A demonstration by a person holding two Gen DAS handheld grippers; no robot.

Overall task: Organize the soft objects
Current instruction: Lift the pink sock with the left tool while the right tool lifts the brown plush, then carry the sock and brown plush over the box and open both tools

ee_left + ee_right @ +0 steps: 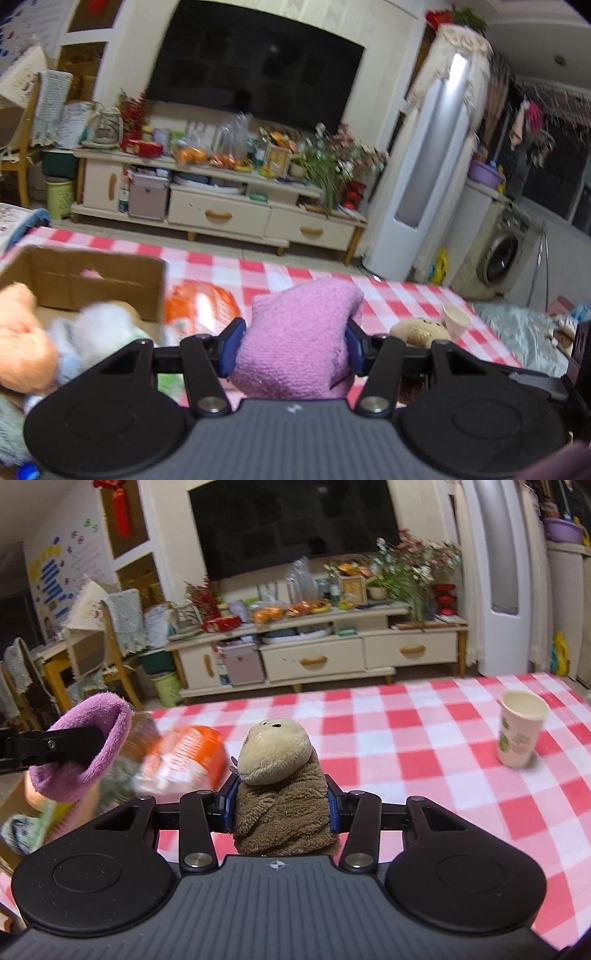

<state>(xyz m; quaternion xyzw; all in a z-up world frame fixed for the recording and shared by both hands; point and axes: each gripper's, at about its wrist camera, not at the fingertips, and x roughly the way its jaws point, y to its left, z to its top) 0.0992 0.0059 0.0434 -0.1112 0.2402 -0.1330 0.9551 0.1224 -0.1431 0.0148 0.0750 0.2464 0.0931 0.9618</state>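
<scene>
A: What is the left hand-held gripper [293, 341] carrying?
B: Its blue pads are pressing on both sides of a purple knitted cloth [295, 343], which is bulging up between them above the checked desk [288, 275]. The cloth's lower part is disappearing behind the gripper body.

A: And the right one?
B: The right hand-held gripper [282, 805] is squeezing a brown plush toy [282, 786]; its pale head is poking up, while its bottom is being cut off by the housing.

A: What is lying to the left?
B: A cardboard box [88, 275] is sitting on the desk, holding a peach plush [22, 339] and something pale blue and fuzzy [92, 332], both too blurred to identify. Just beside the box, an orange-and-white packet [199, 306] is smearing into a blur.

A: Anything else?
B: A paper cup [521, 733] is standing upright on the desk, well apart from the toy.
</scene>
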